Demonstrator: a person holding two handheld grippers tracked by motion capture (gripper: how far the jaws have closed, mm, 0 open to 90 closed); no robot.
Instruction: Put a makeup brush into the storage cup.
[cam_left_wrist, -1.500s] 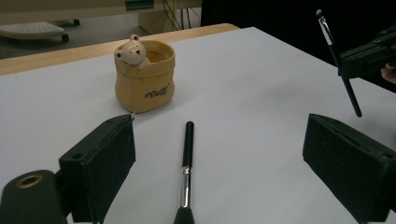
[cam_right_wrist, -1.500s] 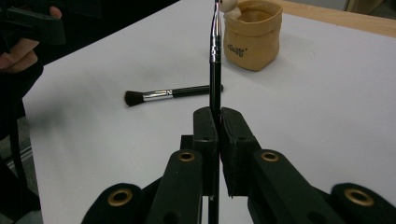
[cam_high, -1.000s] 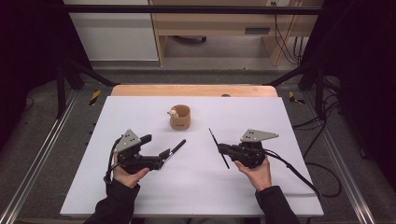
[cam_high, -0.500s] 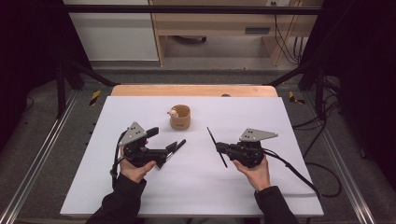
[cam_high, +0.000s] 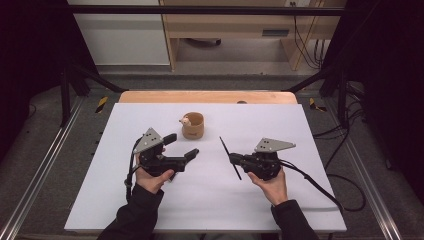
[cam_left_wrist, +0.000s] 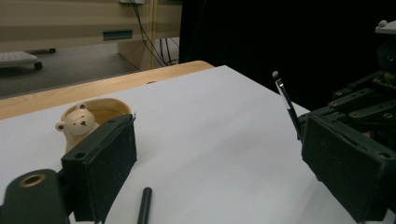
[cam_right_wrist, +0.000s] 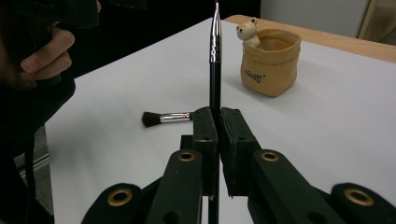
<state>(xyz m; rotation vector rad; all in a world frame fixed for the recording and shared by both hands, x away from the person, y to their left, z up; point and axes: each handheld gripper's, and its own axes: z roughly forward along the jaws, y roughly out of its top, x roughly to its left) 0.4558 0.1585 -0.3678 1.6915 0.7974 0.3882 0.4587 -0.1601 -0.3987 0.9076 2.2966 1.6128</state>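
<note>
Nearest to the person, the right tool (cam_high: 239, 161) is squeezed shut on a thin black brush (cam_right_wrist: 215, 60). The brush sticks out both ways past the tool, and from above it lies slanted, with its far end pointing up the table toward the little pot. The left tool (cam_high: 181, 146) is wide open with nothing in it. One of its black pads (cam_left_wrist: 100, 163) sits close to the pot and the other stands well apart. Under the left tool, flat on the white table (cam_high: 320, 130), lies a second brush with a fluffy dark head (cam_right_wrist: 166, 117); its long side runs across the table, and the left hand is the nearer one to it. Farther back stands the tan bear pot (cam_high: 193, 125), open at the top, with a small bear face on its rim. It is ahead of both tools and between them, a bit closer to the left one. I think the held brush must tip up and go into the pot from above. There is lots of open room around the pot. The wooden edge (cam_high: 210, 96) at the far side is well apart from it.
</note>
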